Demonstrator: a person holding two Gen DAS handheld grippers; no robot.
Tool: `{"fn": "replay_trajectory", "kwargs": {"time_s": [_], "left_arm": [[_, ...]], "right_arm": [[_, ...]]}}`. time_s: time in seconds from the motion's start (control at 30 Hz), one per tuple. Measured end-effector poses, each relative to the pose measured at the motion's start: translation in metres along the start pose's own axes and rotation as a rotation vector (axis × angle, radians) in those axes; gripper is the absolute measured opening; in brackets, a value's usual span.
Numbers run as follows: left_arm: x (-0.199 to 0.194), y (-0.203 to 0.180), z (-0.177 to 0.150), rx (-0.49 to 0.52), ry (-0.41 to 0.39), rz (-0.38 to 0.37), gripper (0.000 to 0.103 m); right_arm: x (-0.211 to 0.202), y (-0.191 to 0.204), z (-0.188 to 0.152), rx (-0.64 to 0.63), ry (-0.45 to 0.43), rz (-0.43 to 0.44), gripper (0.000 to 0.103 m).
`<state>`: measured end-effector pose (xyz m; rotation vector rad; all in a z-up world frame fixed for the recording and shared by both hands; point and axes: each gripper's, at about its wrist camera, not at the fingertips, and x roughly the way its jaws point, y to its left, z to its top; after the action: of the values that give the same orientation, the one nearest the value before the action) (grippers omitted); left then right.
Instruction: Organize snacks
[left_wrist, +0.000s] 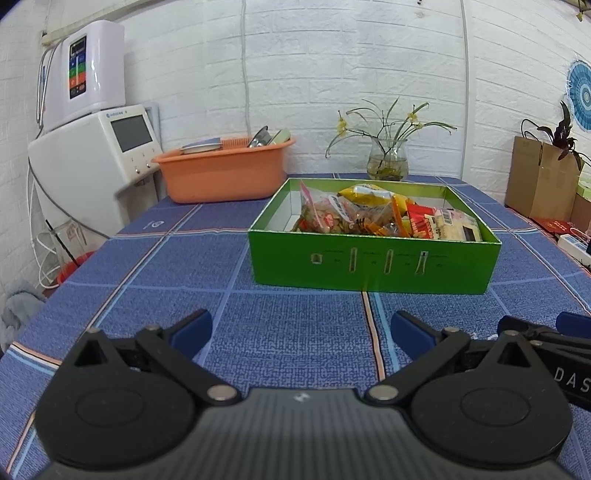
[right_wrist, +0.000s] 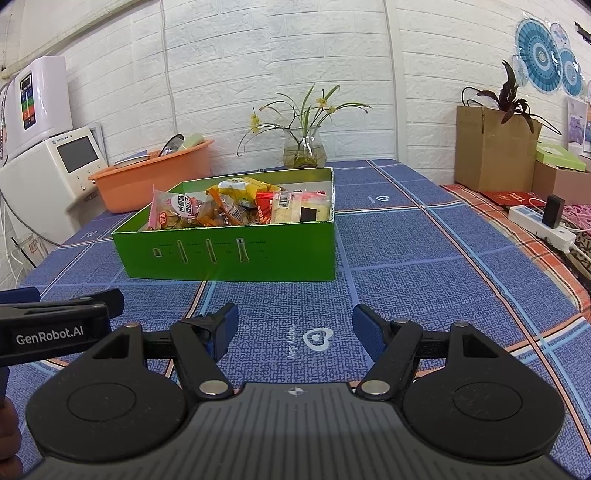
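Crinkly, light snack packets (left_wrist: 373, 218) sit heaped in the green box (left_wrist: 373, 266) at mid-frame, so I'd pinch a sealed edge (slippery film) with my left hand-held gripper (left_wrist: 299, 334) and right hand-held gripper (right_wrist: 293, 326), both spread empty.

The desk (right_wrist: 406, 258) wears a woven blue cloth, matt and coarse-grained, with printed stripes. The box (left_wrist: 373, 266) looks like green card with a slightly satin face and a pale, shiny lining. Its snack packs (left_wrist: 354, 216) are glossy, crinkled plastic film, some clear. The tub (left_wrist: 221, 177) is smooth orange plastic holding a shiny metal bowl (left_wrist: 258, 137). The vase (right_wrist: 304, 147) is clear glass. A brown carton (right_wrist: 491, 147) looks like matt cardboard. Each hand-held gripper, left (left_wrist: 301, 332) and right (right_wrist: 294, 326), is matt black plastic with bright metal pins and blue, dull-finished pads (right_wrist: 225, 326). The wall (right_wrist: 295, 55) is white, rough-textured brick pattern.
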<state>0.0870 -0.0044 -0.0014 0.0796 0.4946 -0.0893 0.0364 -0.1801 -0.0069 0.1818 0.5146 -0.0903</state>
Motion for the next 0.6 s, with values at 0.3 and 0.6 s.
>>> {"fn": "replay_trajectory", "kwargs": {"time_s": [0.3,0.6], "left_arm": [[0.0001,0.0006,-0.0013,-0.002,0.000,0.004,0.103],[0.0003,0.0008,-0.0025,0.003,0.001,-0.001,0.103]], "right_arm": [[0.0007,-0.0016,-0.0002,0.009,0.003,-0.002,0.103],[0.0008,-0.0012,-0.0016,0.008,0.006,-0.002,0.103]]}}
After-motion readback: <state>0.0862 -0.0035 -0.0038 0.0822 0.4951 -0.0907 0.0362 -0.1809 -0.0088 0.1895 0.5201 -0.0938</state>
